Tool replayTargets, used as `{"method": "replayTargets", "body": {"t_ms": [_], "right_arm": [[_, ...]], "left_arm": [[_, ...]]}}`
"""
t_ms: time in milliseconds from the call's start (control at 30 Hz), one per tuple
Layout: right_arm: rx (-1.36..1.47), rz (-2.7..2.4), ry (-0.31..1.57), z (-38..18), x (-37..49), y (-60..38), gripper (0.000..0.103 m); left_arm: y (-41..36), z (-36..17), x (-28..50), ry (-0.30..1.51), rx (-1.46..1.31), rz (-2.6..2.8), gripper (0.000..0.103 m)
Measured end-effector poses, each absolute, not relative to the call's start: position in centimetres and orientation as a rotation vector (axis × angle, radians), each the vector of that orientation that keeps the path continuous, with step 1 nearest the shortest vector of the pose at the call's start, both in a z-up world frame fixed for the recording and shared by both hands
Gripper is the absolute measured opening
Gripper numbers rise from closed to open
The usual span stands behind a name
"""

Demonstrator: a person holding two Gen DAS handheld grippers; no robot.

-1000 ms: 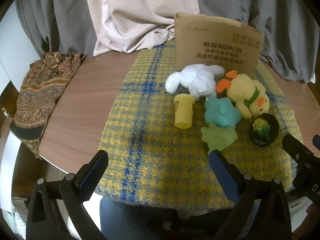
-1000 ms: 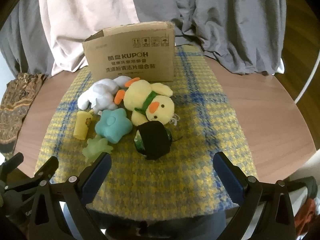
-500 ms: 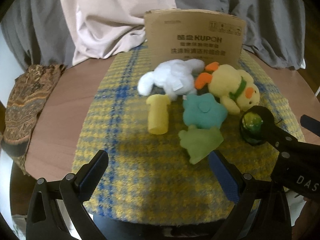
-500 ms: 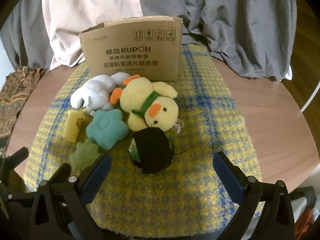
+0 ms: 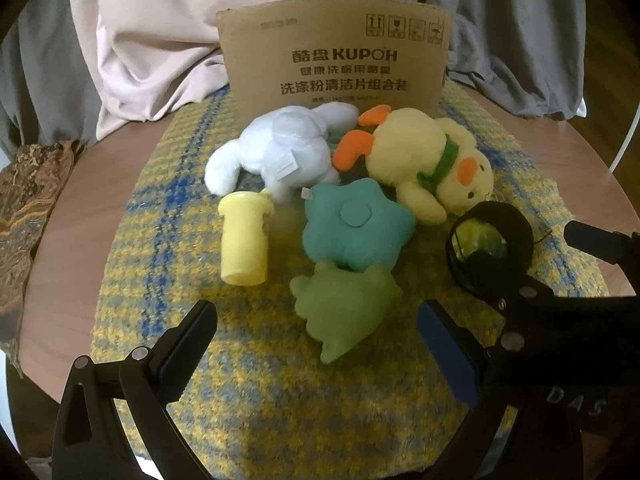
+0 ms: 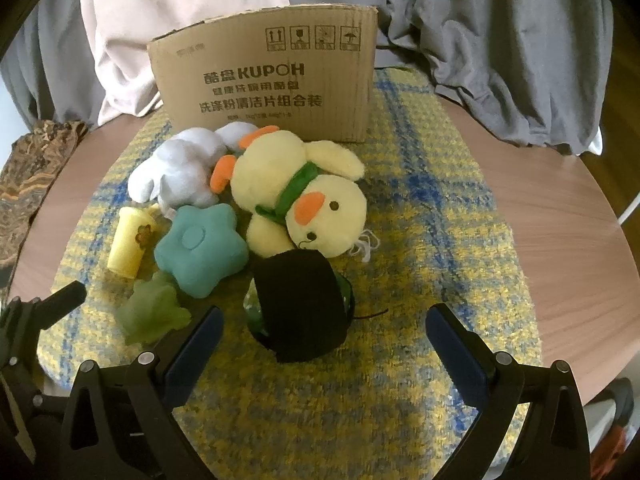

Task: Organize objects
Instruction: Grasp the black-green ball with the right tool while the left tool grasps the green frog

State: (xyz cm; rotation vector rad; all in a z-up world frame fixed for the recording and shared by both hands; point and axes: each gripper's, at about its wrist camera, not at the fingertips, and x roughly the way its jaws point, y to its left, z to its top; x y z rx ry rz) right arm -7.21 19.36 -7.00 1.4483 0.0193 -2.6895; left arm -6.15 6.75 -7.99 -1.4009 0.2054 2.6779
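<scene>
A heap of toys lies on a yellow and blue plaid cloth [image 5: 168,184] in front of a cardboard box [image 5: 336,56]: a white plush [image 5: 276,152], a yellow duck plush [image 5: 424,152], a teal star [image 5: 356,224], a pale green frog [image 5: 344,308], a yellow cup [image 5: 244,240] on its side, and a black-banded green ball [image 5: 488,240]. My left gripper [image 5: 316,344] is open, just short of the frog. My right gripper [image 6: 320,348] is open, with the black-banded ball [image 6: 300,300] between its fingers' line. The duck [image 6: 304,196] and box [image 6: 272,84] lie beyond.
The cloth covers a round wooden table [image 6: 560,208]. A patterned brown fabric [image 5: 24,192] hangs over the table's left edge. Grey and pale pink drapes [image 5: 160,40] hang behind the box. Bare wood shows on the right side.
Both grippers have moved forward toward the toys, which look larger now. The left view has swung right, and the right gripper's fingers now flank the black-banded ball. Nothing has been taken hold of.
</scene>
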Motion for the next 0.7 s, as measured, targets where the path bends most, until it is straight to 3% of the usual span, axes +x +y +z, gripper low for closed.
{"method": "replayTargets", "body": {"t_ms": [133, 300, 367, 433, 500, 533, 700], "right_arm": [[1.469, -2.691, 0.021, -7.4, -7.8, 19.6, 0.101], [1.497, -2.652, -0.019, -8.1, -8.5, 19.7, 0.094], [1.498, -2.626, -0.041, -8.4, -8.7, 19.6, 0.089], [1.494, -2.606, -0.047, -8.5, -8.8, 19.2, 0.077], [1.478, -2.591, -0.039, -8.3, -8.7, 18.7, 0.066], [1.468, -2.586, -0.032, -8.3, -8.7, 18.5, 0.062], [1.462, -2.588, -0.026, -8.0, -8.3, 18.2, 0.061]], "left_arm": [[7.1, -8.7, -6.9, 0.198, -1.421, 2.666, 0.101], [7.4, -9.4, -7.6, 0.183, -1.451, 2.659, 0.081], [7.3, -9.6, -7.8, 0.170, -1.458, 2.649, 0.079], [7.4, -9.6, -7.8, 0.168, -1.457, 2.651, 0.077], [7.6, -9.5, -7.8, 0.170, -1.448, 2.642, 0.064], [7.8, -9.5, -7.7, 0.180, -1.445, 2.644, 0.064], [8.1, -9.2, -7.3, 0.204, -1.433, 2.648, 0.063]]}}
